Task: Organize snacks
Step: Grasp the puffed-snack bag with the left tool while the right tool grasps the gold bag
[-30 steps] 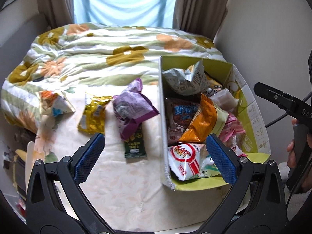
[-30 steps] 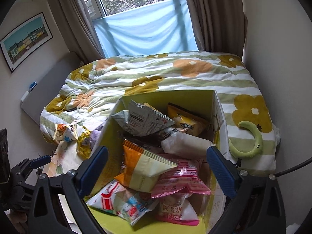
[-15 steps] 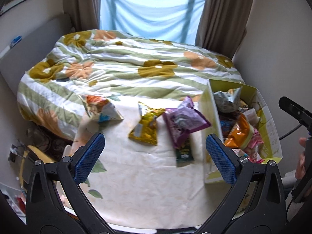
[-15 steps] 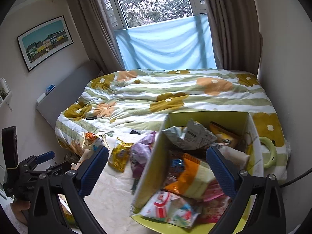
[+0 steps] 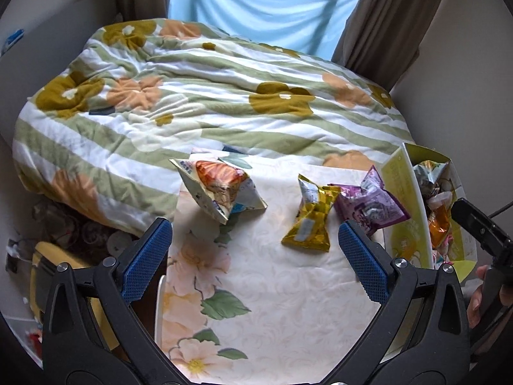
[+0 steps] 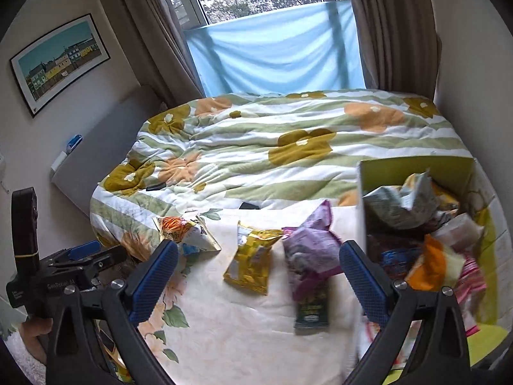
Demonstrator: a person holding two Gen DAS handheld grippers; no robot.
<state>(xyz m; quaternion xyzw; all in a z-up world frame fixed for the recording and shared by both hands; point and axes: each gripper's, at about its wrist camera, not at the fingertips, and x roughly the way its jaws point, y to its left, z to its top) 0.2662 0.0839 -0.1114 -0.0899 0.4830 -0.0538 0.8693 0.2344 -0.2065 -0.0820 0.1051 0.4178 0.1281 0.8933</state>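
Observation:
On a floral cloth lie a white-and-orange snack bag [image 5: 221, 189] [image 6: 186, 231], a gold bag [image 5: 311, 221] [image 6: 251, 261], a purple bag [image 5: 368, 202] [image 6: 309, 247] and a dark green packet [image 6: 312, 308]. A yellow-green box [image 5: 405, 199] [image 6: 413, 163] at the right holds several snack bags. My left gripper [image 5: 256, 261] is open and empty, above the cloth, short of the white-and-orange and gold bags. My right gripper [image 6: 258, 280] is open and empty, above the gold and purple bags.
A bed with a flowered green-striped quilt [image 5: 208, 89] [image 6: 288, 141] lies behind the cloth. Curtains and a window stand at the back. The left gripper's body [image 6: 57, 276] shows at the left of the right wrist view; the right gripper's body [image 5: 481, 231] shows at the left wrist view's right edge.
Both grippers have swung left, away from the box and over the loose bags on the cloth. Both have stayed open and empty.

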